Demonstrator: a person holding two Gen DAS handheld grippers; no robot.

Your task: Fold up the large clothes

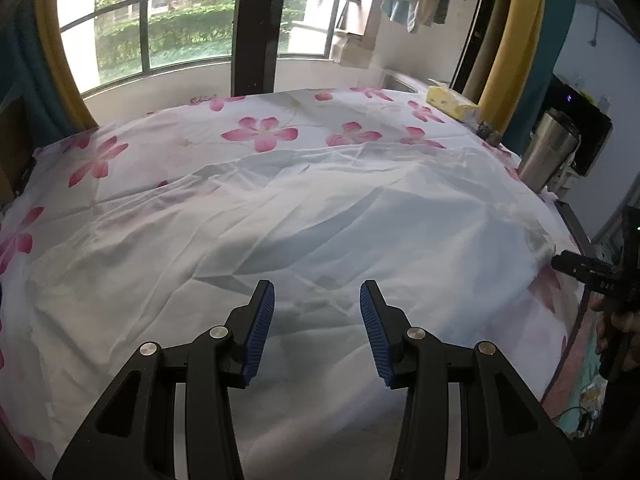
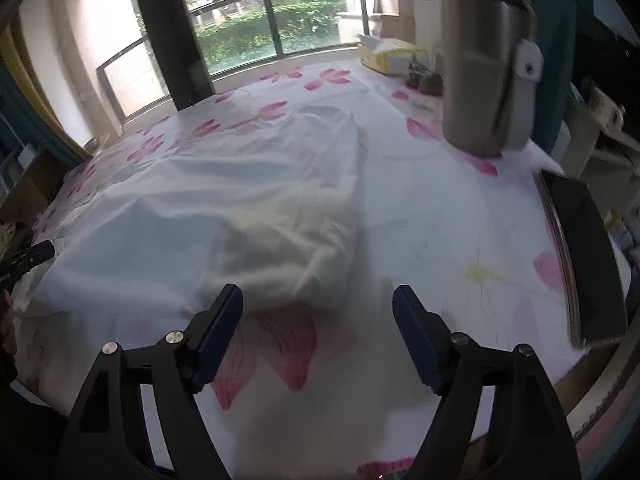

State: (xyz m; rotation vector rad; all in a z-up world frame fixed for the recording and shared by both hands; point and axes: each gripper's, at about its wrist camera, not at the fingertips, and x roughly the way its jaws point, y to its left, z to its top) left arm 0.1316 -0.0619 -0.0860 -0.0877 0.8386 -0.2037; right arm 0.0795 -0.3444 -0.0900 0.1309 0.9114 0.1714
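Observation:
A large thin white garment (image 1: 304, 224) lies spread and wrinkled on a table covered with a white cloth printed with pink flowers (image 1: 260, 132). My left gripper (image 1: 317, 300) is open and empty, hovering over the garment's near part. In the right wrist view the garment (image 2: 240, 208) lies partly folded, its right edge doubled over. My right gripper (image 2: 318, 308) is open and empty at the garment's near right corner. The right gripper also shows at the right edge of the left wrist view (image 1: 560, 262), and the left gripper at the left edge of the right wrist view (image 2: 44, 250).
A steel tumbler (image 2: 484, 68) stands on the table's right side, with a yellow tissue box (image 2: 392, 56) behind it and a dark phone or tablet (image 2: 580, 256) at the right edge. A window with a railing (image 1: 192, 24) lies beyond the table.

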